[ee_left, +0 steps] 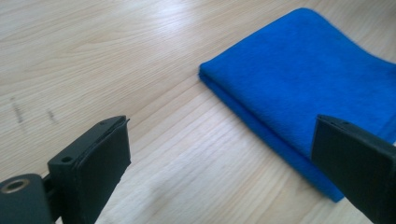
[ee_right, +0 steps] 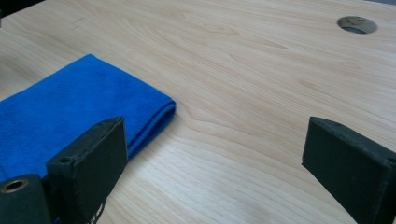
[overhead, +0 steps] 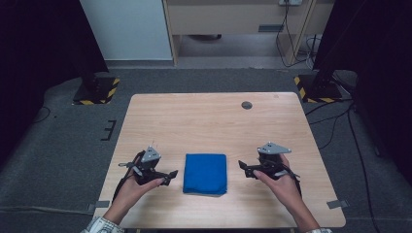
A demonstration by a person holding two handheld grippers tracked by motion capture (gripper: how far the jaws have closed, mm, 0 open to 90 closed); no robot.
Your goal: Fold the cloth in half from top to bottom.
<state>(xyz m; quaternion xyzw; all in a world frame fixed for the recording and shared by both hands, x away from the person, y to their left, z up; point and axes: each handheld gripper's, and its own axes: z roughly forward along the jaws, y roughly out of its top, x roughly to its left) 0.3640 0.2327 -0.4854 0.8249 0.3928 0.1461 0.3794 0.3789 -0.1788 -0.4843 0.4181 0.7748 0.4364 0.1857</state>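
High view: folded blue cloth between two open grippers

High view has the wooden table [overhead: 214,121] taking up the middle, pale grain, sitting on dark carpet with a light cabinet at the far side. Round cable hole [overhead: 247,105] in the tabletop, far right of centre.

Blue cloth [overhead: 205,173] lies flat on the near half of the table, folded into a neat rectangle, roughly centred left to right. In the left gripper view its layered folded edge faces the camera; in the right gripper view a rounded folded corner points toward the bare wood.

Left gripper [overhead: 170,175] sits just left of the cloth, held in the person's left hand [overhead: 133,189], jaws pointing right toward the cloth, apart, nothing between them, not touching the fabric.

Right gripper [overhead: 244,168] sits just right of the cloth in the right hand [overhead: 282,187], jaws pointing left, also spread wide with bare table between them, clear of the cloth.

Grey three-cornered plate on top of each gripper. Plaid sleeve cuff at the near left edge.
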